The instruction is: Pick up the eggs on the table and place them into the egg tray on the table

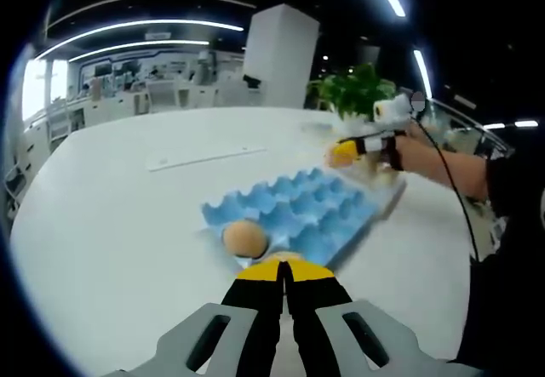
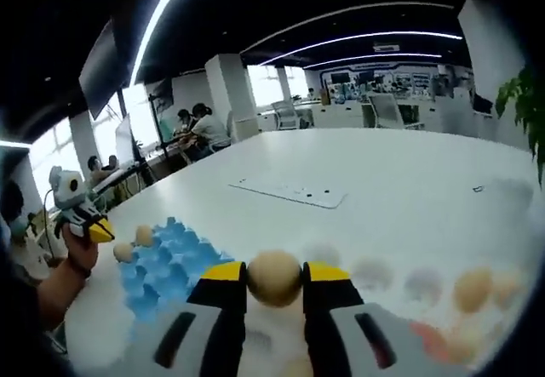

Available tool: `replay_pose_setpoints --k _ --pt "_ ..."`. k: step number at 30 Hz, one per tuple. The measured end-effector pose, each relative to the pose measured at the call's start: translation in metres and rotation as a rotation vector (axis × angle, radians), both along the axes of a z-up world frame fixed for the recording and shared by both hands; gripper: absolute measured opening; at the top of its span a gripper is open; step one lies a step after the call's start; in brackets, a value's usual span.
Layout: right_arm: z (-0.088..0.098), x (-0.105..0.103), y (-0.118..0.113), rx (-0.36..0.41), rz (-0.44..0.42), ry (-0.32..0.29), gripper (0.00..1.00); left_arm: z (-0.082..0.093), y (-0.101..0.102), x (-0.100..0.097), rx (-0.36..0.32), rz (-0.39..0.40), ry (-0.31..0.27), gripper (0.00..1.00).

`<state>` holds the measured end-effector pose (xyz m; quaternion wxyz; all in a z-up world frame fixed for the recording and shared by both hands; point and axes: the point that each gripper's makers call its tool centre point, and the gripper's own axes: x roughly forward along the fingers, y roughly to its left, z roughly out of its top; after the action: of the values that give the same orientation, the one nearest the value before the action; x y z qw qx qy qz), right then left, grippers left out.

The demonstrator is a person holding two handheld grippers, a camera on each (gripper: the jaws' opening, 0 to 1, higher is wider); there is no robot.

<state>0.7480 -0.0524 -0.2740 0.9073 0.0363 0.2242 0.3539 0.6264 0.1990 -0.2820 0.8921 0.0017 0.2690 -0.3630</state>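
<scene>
In the left gripper view, the left tool point(image 1: 285, 268) is hovering low over the white surface point(image 1: 111, 224) with its yellow-tipped jaws pressed together and gripping nothing. Just ahead of it, the blue egg tray point(image 1: 319, 202) is lying flat, and one brown egg point(image 1: 245, 238) is sitting in a cup at the tray's near corner, just beside the jaw tips. Beyond the tray's far edge, the right tool point(image 1: 345, 151) is coming in from the right, held by a hand, with a potted plant point(image 1: 358, 92) standing behind it. In the right gripper view, the right tool point(image 2: 274, 279) is clamping a tan egg point(image 2: 274, 277) between its two jaws, held above the surface. To its left the tray is showing two eggs at its far corner, near the other tool. More loose eggs point(image 2: 473, 289) are lying on the surface to the right, blurred. A flat white strip point(image 2: 294, 192) is resting farther out on the surface.
</scene>
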Motion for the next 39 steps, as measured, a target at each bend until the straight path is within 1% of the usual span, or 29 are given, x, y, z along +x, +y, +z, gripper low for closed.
replay_pose_setpoints --k 7,11,18,29,39 --pt "0.006 -0.008 0.014 0.072 0.014 0.027 0.26 0.001 0.001 0.0 -0.005 0.0 -0.002 0.01" --pt "0.01 -0.012 0.026 0.09 0.032 0.029 0.26 0.0 0.0 0.0 -0.001 -0.001 -0.003 0.01" --pt "0.012 -0.017 0.047 0.094 0.065 0.03 0.26 0.001 0.003 0.003 -0.009 0.003 0.001 0.01" --pt "0.011 -0.02 0.079 0.096 0.107 0.037 0.26 0.003 0.002 -0.001 -0.016 0.006 -0.002 0.01" --pt "0.012 -0.022 0.103 0.102 0.14 0.044 0.26 0.002 0.0 -0.003 -0.003 0.005 -0.004 0.01"
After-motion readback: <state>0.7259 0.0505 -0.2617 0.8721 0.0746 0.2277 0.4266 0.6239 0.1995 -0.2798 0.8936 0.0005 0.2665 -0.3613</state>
